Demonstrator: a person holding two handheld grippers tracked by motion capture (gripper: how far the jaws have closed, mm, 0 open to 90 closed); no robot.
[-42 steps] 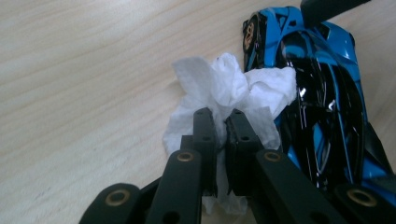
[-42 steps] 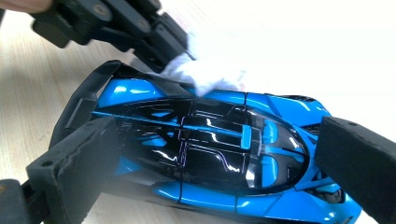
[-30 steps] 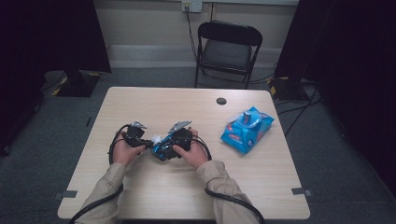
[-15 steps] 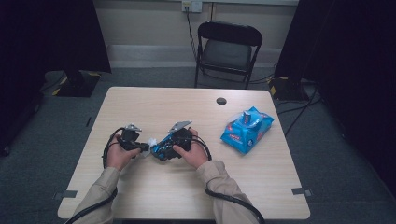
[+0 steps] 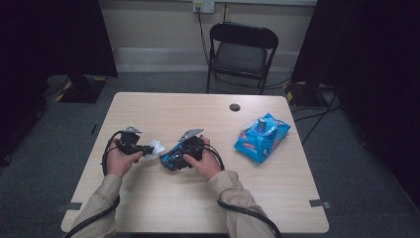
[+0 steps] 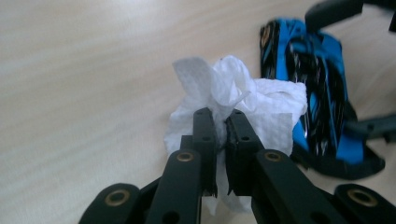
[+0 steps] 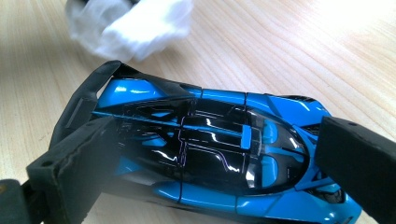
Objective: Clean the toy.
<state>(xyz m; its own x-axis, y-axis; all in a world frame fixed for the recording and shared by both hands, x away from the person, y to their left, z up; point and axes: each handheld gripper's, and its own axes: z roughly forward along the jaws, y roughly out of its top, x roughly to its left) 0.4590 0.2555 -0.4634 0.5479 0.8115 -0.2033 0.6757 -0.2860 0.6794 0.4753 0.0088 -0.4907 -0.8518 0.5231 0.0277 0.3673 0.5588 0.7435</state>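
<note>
Wipe (image 6: 233, 100): pinched in my left gripper (image 6: 223, 122), jaws nearly together on a bunched fold, so I have a firm pad to rub with; it sits just off the car's tail.
Toy car (image 7: 205, 154): blue and black, on the table (image 5: 148, 208) a little toward the left edge and the near side, clamped between my right gripper's (image 5: 174, 159) wide-set jaws across the body, I judge to steady it while I clean.
Wipes pack (image 5: 261, 138): parked well apart toward the right edge, out of the working area.
</note>
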